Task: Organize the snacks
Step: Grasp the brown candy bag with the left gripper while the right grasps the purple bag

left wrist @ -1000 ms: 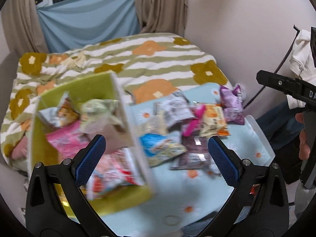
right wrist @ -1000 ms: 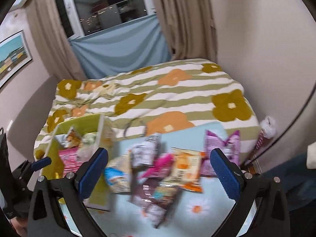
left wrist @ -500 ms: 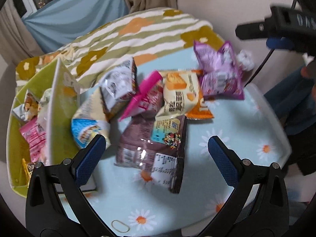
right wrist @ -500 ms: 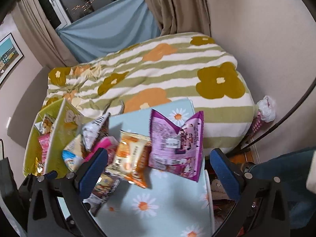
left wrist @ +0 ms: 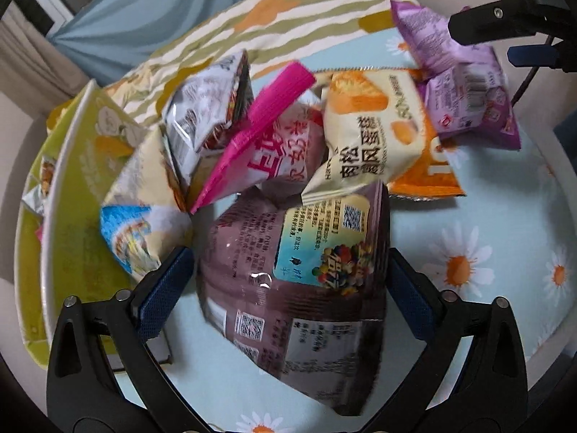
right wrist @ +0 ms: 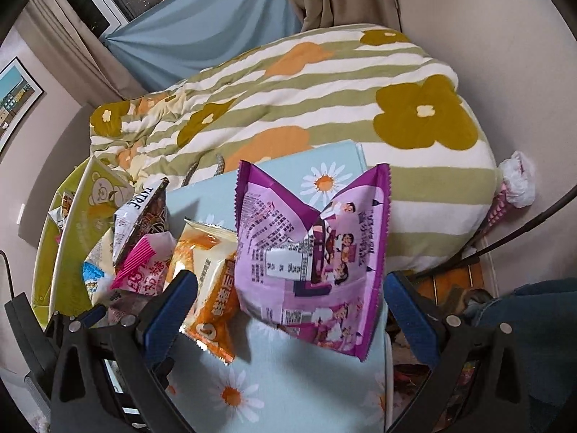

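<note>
A pile of snack bags lies on a daisy-print tablecloth (left wrist: 487,223). My left gripper (left wrist: 288,281) points down over a brown chocolate bag (left wrist: 295,288). Its jaws are closing, the bag lies between the pads, and no squeeze shows. My right gripper (right wrist: 288,303) hangs open around a purple bag (right wrist: 310,252) that stands between its pads with small gaps. Beside these lie a cream-and-orange cake bag (left wrist: 368,133), a pink bag (left wrist: 267,137) and a silver bag (left wrist: 205,108). A green box (left wrist: 72,216) holding several snacks stands at the left.
A bed with a striped floral duvet (right wrist: 324,90) lies just behind the table. A person's jeans-clad leg (right wrist: 533,306) is at the right, past the table's edge (right wrist: 387,361). A black rod (right wrist: 523,227) slants by the wall.
Both grippers have dropped toward the pile and tilted downward. The left one swung from over the green box to the brown bag; the right one came in over the purple bag.
</note>
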{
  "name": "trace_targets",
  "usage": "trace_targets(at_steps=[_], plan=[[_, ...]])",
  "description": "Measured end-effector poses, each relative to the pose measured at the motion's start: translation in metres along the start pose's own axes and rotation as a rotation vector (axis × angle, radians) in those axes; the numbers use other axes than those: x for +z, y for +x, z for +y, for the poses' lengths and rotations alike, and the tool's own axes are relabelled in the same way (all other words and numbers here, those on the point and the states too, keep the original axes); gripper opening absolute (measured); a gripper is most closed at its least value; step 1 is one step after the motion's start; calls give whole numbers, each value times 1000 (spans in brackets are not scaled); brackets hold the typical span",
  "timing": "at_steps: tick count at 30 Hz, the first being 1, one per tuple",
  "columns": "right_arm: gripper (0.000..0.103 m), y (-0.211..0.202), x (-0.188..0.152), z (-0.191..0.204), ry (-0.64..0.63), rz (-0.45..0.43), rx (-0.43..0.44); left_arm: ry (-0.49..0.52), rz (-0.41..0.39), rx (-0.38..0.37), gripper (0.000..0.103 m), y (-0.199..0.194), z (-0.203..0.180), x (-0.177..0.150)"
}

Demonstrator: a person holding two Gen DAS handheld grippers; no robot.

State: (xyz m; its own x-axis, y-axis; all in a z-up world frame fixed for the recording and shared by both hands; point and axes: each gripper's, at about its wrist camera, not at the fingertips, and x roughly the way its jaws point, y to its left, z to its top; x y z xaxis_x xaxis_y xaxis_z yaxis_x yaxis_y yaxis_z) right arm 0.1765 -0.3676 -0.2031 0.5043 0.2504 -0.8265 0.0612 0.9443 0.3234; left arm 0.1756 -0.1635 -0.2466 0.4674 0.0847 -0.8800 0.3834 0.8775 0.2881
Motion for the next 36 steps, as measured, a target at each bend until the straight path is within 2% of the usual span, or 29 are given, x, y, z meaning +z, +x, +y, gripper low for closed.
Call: trace_targets(at_steps=[2,8,12,22,23,24,26,27,30,36], plan=[[103,6,2,-1,7,1,4,24,3,32,94,3,-3,-1],[103,19,5,-7,16,17,-1,26,19,30,87,4,-4,-5],[103,26,6,-7,2,24,-4,27,17,17,78,-2,-5,-9],[103,43,5,-8,-33,42,-4,-2,42,-23,76,-20,-12,-25],[100,43,5,-8,-34,40,-3,-5,45,-27,76,-22,-12,-26],[90,43,5,-9,-37,40,-2,-7,45,-29,76,-24,-12,-27],[87,42,5,-10,-42,39,6,-11,42,-34,76,-28,-12,-29],[81,41,5,-11,-39,39,10,-13,41,-36,76,-29,-11,-29],[74,36,5,-13,-23,31,19,-21,32,-43,76,-34,-8,-27],[72,17,3,-8,-23,-11,13,-46,-7,-62,76,-56,4,-25]])
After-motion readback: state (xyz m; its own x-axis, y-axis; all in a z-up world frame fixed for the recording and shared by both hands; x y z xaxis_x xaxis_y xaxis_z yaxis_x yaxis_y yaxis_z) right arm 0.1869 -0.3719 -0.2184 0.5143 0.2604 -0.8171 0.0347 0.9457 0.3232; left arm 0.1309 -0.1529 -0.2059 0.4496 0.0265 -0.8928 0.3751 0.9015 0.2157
